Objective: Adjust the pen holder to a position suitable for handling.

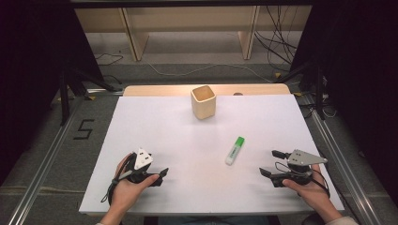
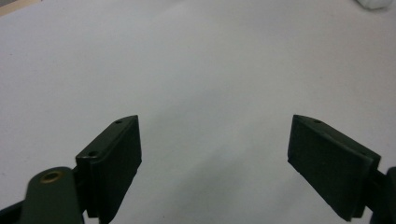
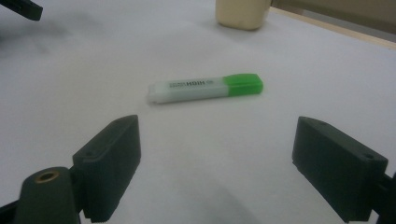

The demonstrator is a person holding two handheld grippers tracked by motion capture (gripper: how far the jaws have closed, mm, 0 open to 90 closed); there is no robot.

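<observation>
Both tools rest at the near edge of the white table [image 1: 155, 126], so the work looks to be at its very start, with nothing picked up yet. The green-capped highlighter [image 1: 234, 150] lies flat on the table right of centre, its cap pointing far and its white end near; the wooden cup [image 1: 203, 101] stands upright near the far edge, well apart from it. The right hand-held gripper [image 1: 271, 164] sits near the highlighter, aimed left toward it, jaws spread wide with nothing between them; in its own view the highlighter [image 3: 205, 88] lies crosswise just beyond the jaws. The left hand-held gripper [image 1: 162, 174] is likewise spread and empty over bare table. The likely next move is for the right one to advance, straddle the highlighter's barrel, and close.
</observation>
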